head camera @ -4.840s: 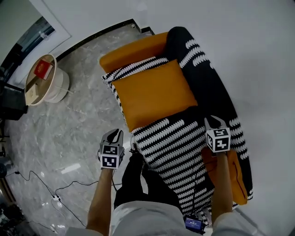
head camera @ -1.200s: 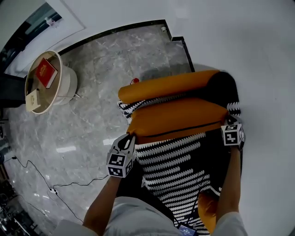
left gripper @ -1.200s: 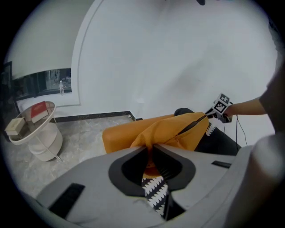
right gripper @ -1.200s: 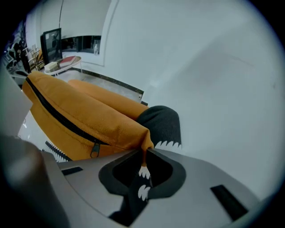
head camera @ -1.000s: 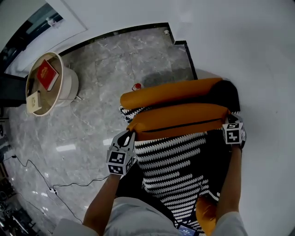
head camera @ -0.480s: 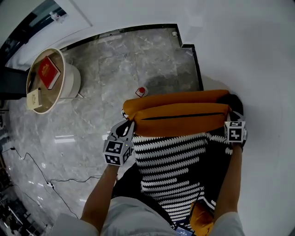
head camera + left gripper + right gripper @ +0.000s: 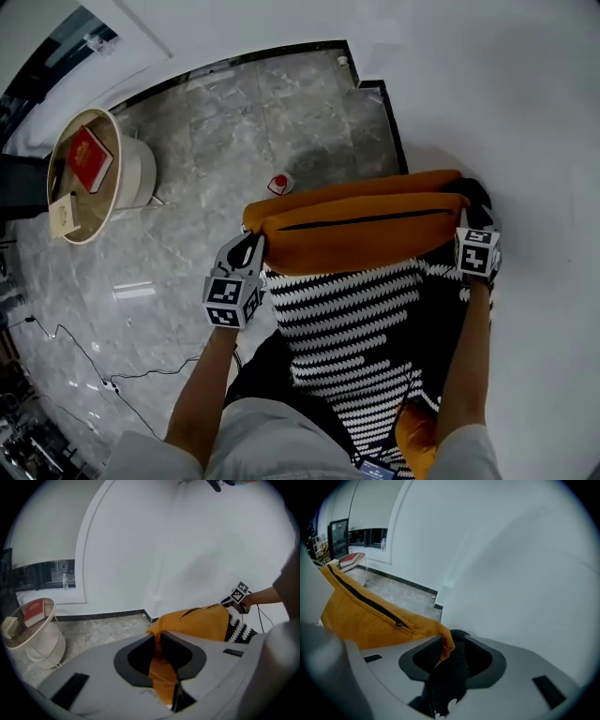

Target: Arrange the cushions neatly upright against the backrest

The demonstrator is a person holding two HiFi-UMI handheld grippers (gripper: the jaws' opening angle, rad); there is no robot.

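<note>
An orange cushion [image 7: 366, 239] stands on edge on the black-and-white striped sofa seat [image 7: 356, 309], zipper up, leaning on the sofa's orange padded end [image 7: 356, 192]. My left gripper [image 7: 248, 246] is at its left corner. In the left gripper view that gripper [image 7: 159, 641] is shut on the orange cushion [image 7: 197, 623]. My right gripper [image 7: 472, 234] is at the right corner. In the right gripper view its jaws [image 7: 452, 644] are opening, with the cushion's corner [image 7: 443, 637] and black sofa fabric [image 7: 450, 672] loose between them. A second orange cushion [image 7: 417, 436] lies near my body.
A round white side table [image 7: 131, 178] with a red book [image 7: 86, 157] stands on the marble floor at left. A small red object [image 7: 279, 182] lies on the floor beyond the sofa. Cables [image 7: 122, 375] trail at lower left. A white wall rises behind and right.
The orange cushion, earlier flat on the seat, has been tipped up on edge. Over the last second both grippers carried it back against the orange end.
</note>
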